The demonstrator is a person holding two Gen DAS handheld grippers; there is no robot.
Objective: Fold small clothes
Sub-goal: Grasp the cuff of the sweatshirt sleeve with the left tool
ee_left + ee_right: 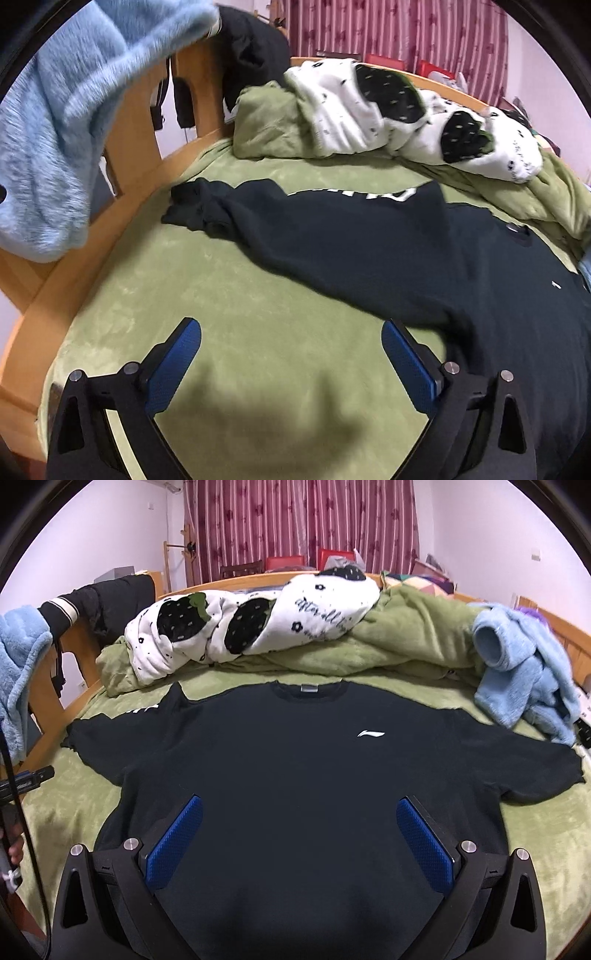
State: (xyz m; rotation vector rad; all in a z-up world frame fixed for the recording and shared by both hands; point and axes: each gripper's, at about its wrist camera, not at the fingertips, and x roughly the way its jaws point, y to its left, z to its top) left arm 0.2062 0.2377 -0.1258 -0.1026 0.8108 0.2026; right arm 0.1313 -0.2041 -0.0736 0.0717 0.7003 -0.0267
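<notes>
Both grippers — left gripper and right gripper — hover with jaws apart, empty. Black sweatshirt lies flat on green bedsheet. Risk: plush sheet pinched along with the sleeve — fold drags.

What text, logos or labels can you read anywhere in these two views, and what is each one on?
White swoosh-like logo, no letters: on the chest of the black sweatshirt.
White block lettering on the sweatshirt's sleeve: partly folded under, not readable.
Grey neck tag: too small to read.
Script on the white blanket: roughly "after all", the rest creased and blurred.
Nothing readable on either gripper.
</notes>
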